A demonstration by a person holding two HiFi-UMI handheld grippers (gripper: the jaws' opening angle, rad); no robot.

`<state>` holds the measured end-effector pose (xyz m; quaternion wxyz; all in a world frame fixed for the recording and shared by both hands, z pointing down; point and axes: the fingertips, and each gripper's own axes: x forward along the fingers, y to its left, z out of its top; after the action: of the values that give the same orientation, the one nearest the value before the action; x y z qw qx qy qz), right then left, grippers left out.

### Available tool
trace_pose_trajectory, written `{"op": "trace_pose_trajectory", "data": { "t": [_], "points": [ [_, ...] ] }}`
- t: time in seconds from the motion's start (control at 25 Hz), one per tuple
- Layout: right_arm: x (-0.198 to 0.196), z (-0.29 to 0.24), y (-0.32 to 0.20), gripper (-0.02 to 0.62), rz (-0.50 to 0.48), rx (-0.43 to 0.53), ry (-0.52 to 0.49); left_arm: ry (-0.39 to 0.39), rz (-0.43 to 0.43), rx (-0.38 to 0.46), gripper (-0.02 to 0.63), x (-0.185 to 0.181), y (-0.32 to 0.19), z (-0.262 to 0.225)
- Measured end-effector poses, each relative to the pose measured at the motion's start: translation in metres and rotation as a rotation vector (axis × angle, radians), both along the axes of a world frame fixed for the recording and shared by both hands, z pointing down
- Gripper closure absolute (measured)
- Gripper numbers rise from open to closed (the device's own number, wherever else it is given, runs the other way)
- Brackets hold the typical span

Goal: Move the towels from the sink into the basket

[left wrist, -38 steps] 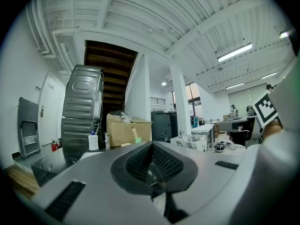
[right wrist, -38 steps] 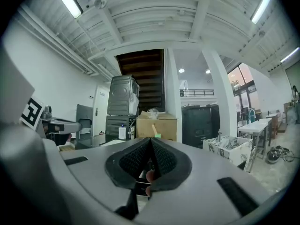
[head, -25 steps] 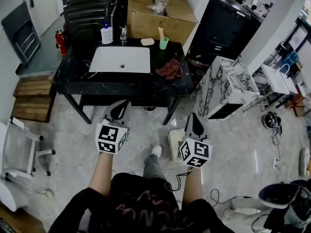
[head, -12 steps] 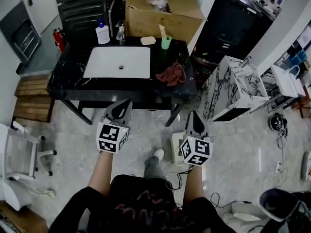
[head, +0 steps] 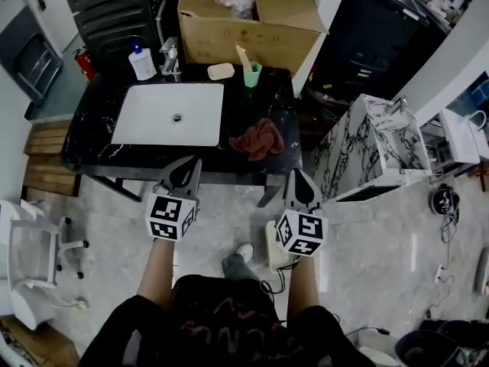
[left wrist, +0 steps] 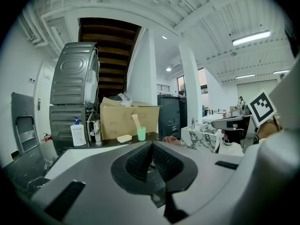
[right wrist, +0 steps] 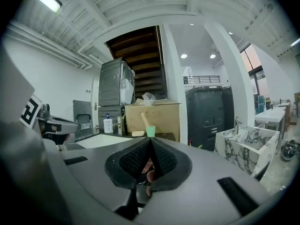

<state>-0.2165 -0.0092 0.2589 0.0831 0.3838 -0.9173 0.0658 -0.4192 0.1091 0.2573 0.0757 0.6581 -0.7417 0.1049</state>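
Observation:
A crumpled red-brown towel (head: 257,138) lies on the black counter (head: 92,132), to the right of the white sink (head: 170,115); the basin itself holds nothing. A white slatted basket (head: 273,245) stands on the floor, partly hidden behind my right gripper. My left gripper (head: 183,171) hovers just before the counter's front edge, shut and empty. My right gripper (head: 297,179) hangs level with it, below the towel, also shut with nothing in it. The left gripper view shows its jaws (left wrist: 151,146) pressed together and the towel (left wrist: 169,139) beyond them; the right gripper (right wrist: 151,144) points at the counter.
A soap pump bottle (head: 141,60), a tap (head: 170,56), a soap bar (head: 220,71) and a green cup (head: 250,73) line the counter's back. A cardboard box (head: 244,21) stands behind, a marbled cabinet (head: 374,147) at the right, and a white chair (head: 30,251) at the left.
The view has closed in on the counter. Both grippers have come forward to its front edge, still shut; the towel has not moved.

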Motion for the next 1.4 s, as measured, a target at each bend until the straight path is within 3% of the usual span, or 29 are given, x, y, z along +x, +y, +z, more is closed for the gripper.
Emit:
{"op": "trace_pose_trajectory", "data": {
  "t": [0.2,0.56,0.96,1.4],
  "points": [
    [-0.014,0.004,-0.038,0.58,-0.048,-0.024,0.008,0.0,-0.023,-0.014,0.591,-0.001,-0.036,-0.001],
    [-0.037,0.017,-0.063,0.58,-0.076,-0.062,0.009,0.009,-0.048,-0.046,0.591,-0.016,-0.058,0.008],
    [-0.073,0.042,-0.088,0.577,-0.056,-0.109,0.045,0.038,0.009,-0.064,0.591,-0.048,-0.098,0.03],
    [-0.113,0.085,-0.104,0.329,-0.066,-0.229,0.115,0.076,0.082,-0.112,0.591,-0.073,-0.131,0.057]
  ]
}}
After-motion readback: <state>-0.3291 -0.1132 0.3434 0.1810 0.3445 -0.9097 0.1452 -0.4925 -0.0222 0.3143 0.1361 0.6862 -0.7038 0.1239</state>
